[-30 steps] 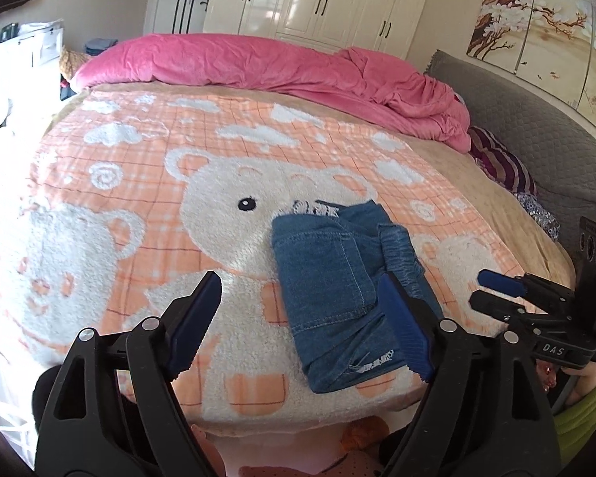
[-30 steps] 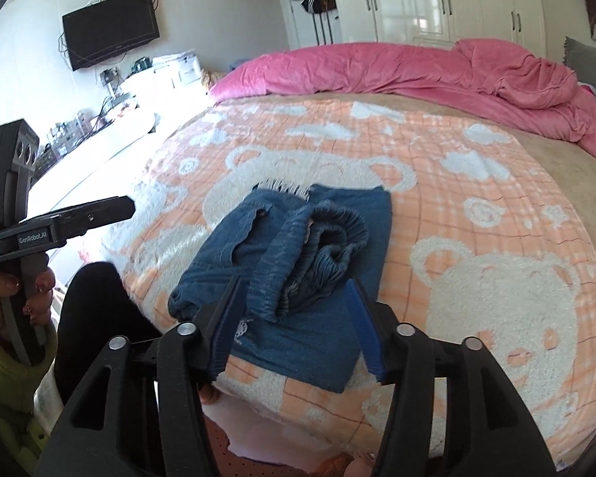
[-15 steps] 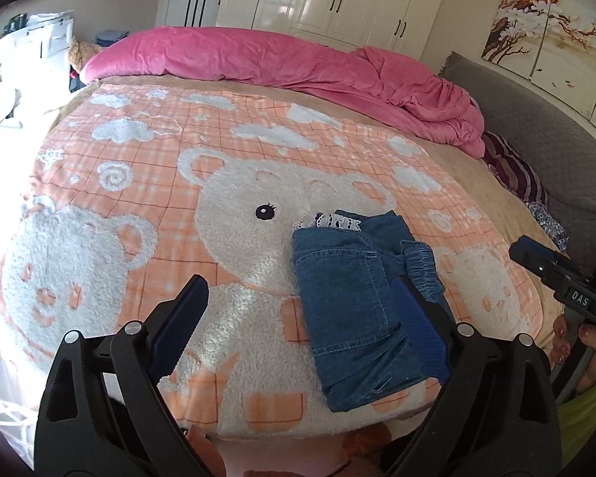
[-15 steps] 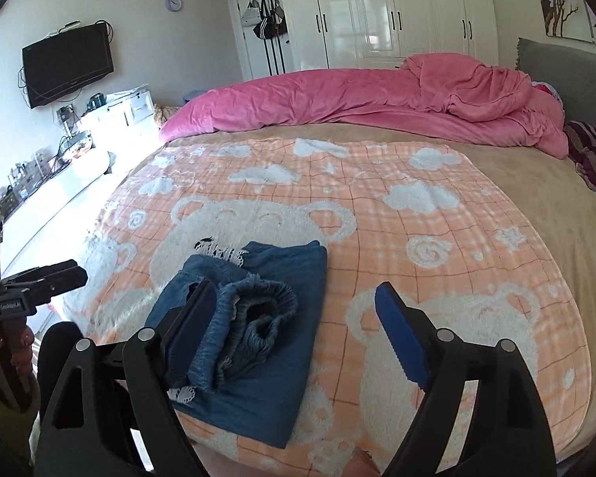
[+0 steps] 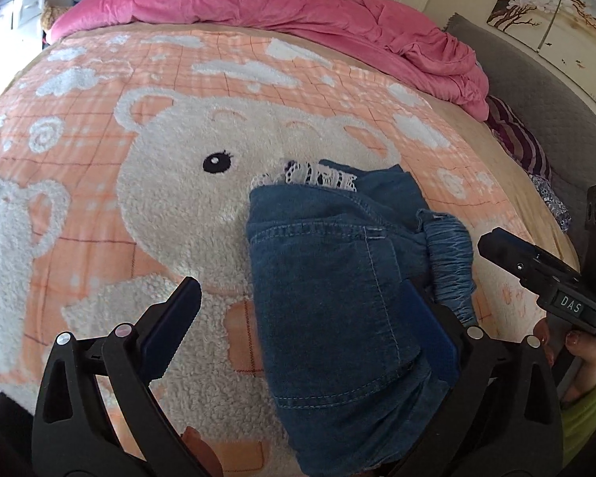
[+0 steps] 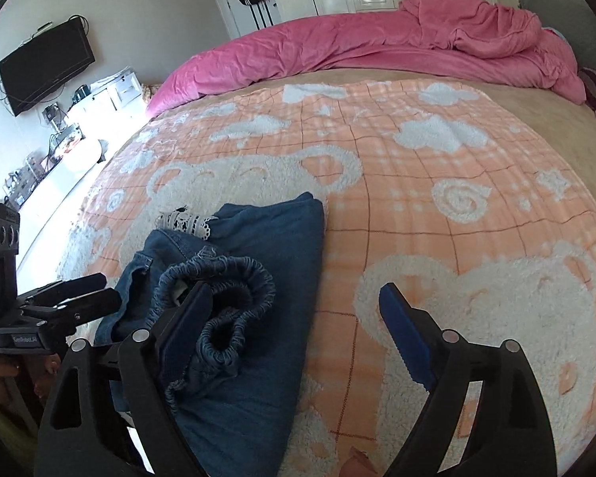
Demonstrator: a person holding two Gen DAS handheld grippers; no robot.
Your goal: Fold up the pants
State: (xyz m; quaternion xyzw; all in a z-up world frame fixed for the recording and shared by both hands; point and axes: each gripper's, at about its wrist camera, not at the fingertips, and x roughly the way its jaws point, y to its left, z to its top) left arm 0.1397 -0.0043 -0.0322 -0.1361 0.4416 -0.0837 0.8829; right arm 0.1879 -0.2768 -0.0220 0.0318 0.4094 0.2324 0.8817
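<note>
left gripper (image 5: 302,320) open over folded pants (image 5: 337,298); bear blanket (image 5: 139,206) beneath | right gripper (image 5: 536,268) seemingly shut

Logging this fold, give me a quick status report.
Left gripper open, right gripper open, neither gripping. Denim pants folded on bear blanket, elastic waistband bunched on top. Nothing obstructing.

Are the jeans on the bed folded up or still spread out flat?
Folded. The jeans lie as a compact stacked bundle on the bear blanket, the bunched elastic waistband on top, lace trim peeking out at the far end.

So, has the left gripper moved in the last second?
Yes. The left gripper has come forward toward the jeans: the bear eye on the blanket looks larger and nearer.
</note>
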